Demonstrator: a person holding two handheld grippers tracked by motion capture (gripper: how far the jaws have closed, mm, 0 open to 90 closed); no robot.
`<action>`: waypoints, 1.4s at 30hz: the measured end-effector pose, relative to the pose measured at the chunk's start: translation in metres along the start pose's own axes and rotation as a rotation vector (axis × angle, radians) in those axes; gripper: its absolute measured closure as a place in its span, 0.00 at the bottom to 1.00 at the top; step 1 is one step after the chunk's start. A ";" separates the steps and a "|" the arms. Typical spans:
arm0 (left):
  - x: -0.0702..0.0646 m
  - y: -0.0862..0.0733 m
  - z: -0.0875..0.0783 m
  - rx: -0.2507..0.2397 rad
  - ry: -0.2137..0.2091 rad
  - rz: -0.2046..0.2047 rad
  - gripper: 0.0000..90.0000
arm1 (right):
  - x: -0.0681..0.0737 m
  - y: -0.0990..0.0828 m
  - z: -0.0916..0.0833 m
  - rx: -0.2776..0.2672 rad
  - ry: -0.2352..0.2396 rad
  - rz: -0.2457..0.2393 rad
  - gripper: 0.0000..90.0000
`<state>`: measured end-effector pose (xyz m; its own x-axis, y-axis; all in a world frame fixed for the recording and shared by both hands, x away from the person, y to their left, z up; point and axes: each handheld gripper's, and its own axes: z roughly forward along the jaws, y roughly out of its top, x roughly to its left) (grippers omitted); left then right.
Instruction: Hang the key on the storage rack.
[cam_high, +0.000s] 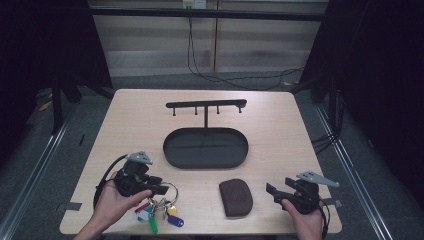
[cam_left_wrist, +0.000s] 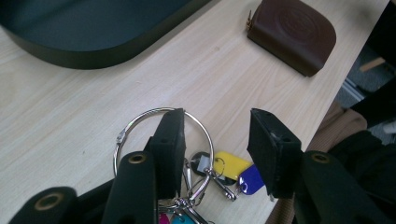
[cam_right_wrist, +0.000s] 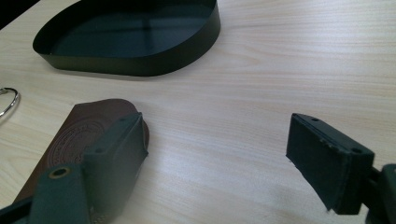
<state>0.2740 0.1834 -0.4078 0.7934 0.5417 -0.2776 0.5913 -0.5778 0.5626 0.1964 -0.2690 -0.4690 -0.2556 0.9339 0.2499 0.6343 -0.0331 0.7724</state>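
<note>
A bunch of keys on a big metal ring (cam_left_wrist: 140, 115) with yellow, blue and green tags (cam_high: 161, 216) lies at the table's front left. My left gripper (cam_high: 160, 185) (cam_left_wrist: 217, 135) hovers over it, jaws apart. One jaw covers the ring's middle, and the ring's right side lies in the gap between the two. Neither pad presses on it. A brown leather pouch (cam_high: 235, 196) (cam_left_wrist: 294, 35) (cam_right_wrist: 79, 135) lies flat at the front centre. My right gripper (cam_high: 272, 192) (cam_right_wrist: 217, 140) rests to the right of the pouch, wide open on bare wood.
A black oval tray (cam_high: 205, 147) (cam_left_wrist: 93, 51) (cam_right_wrist: 140, 65) sits mid-table, and behind it stands a black rack with hooks (cam_high: 206, 104). The table's front edge runs close under both hands. Cables trail on the floor beyond the far edge.
</note>
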 end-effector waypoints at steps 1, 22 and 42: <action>-0.002 0.002 0.002 0.011 0.002 0.007 0.65 | 0.000 0.000 0.000 -0.001 0.000 0.000 0.22; -0.008 0.028 0.046 0.300 0.025 0.030 0.75 | 0.002 0.000 0.001 0.006 -0.009 -0.021 0.22; -0.009 0.032 0.084 0.495 0.053 0.034 0.82 | 0.002 0.000 0.002 0.020 -0.002 -0.015 0.21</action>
<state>0.2973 0.1086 -0.4531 0.8125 0.5407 -0.2181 0.5732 -0.8090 0.1300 0.1977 -0.2666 -0.4697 -0.2639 0.9351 0.2367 0.6445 -0.0117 0.7645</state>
